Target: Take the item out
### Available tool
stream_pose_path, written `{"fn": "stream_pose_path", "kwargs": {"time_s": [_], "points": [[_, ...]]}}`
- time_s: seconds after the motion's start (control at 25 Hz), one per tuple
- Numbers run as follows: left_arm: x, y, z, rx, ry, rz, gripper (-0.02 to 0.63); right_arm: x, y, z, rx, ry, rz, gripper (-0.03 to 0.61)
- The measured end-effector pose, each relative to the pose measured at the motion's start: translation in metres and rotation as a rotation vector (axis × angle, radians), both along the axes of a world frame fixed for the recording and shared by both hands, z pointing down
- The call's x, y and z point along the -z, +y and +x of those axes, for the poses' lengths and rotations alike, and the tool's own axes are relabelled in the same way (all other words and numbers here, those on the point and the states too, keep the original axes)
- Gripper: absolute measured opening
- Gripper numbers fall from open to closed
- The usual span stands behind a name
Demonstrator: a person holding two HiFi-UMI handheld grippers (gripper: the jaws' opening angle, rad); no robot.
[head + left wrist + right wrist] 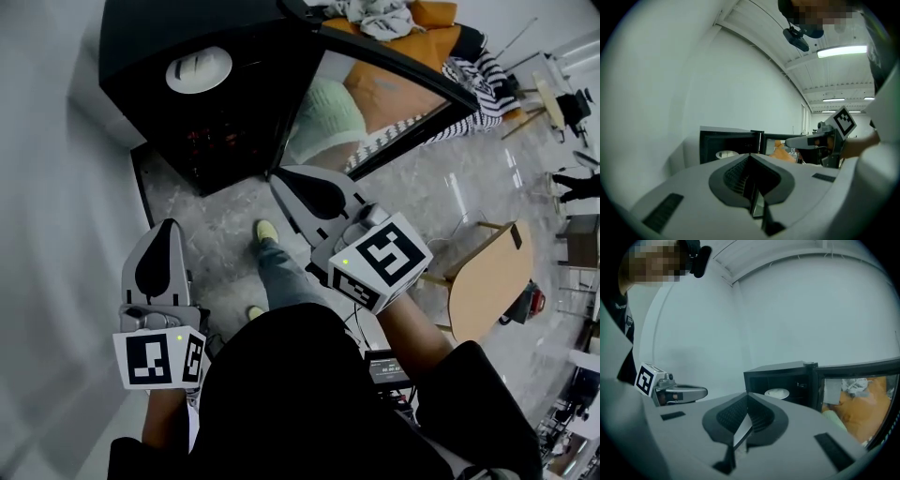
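Observation:
A black box-shaped appliance stands on the floor with its glass door swung open to the right. Inside it lies a white round dish, also in the left gripper view and the right gripper view. My left gripper is held short of the appliance, jaws shut and empty. My right gripper points at the opening's lower right corner, shut with nothing in it. Each gripper sees the other: the right gripper and the left gripper. Neither touches the dish.
A pale wall runs along the left. The person's legs and yellow-green shoes stand just before the appliance. A wooden stool is at the right. Orange cushions and clothes lie beyond the door.

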State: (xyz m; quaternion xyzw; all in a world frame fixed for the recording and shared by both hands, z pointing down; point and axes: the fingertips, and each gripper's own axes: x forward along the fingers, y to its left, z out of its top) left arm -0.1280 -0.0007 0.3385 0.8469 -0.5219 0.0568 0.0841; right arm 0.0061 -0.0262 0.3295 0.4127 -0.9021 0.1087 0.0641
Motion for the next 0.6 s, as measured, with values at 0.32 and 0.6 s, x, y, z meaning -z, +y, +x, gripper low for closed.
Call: {"fn": "stream_pose_path", "kwargs": {"time_s": [0.32,0.6], "points": [[-0.002,-0.046,0.023,-0.006,-0.011,-0.020,0.009,-0.006,-0.044,0.018,0.006,-0.014,-0.026,0.003],[-0.006,-0.085,0.046,-0.006,-0.032,-0.026,0.009,-0.018,-0.076,0.031,0.039,-0.033,-0.065,0.003]]}}
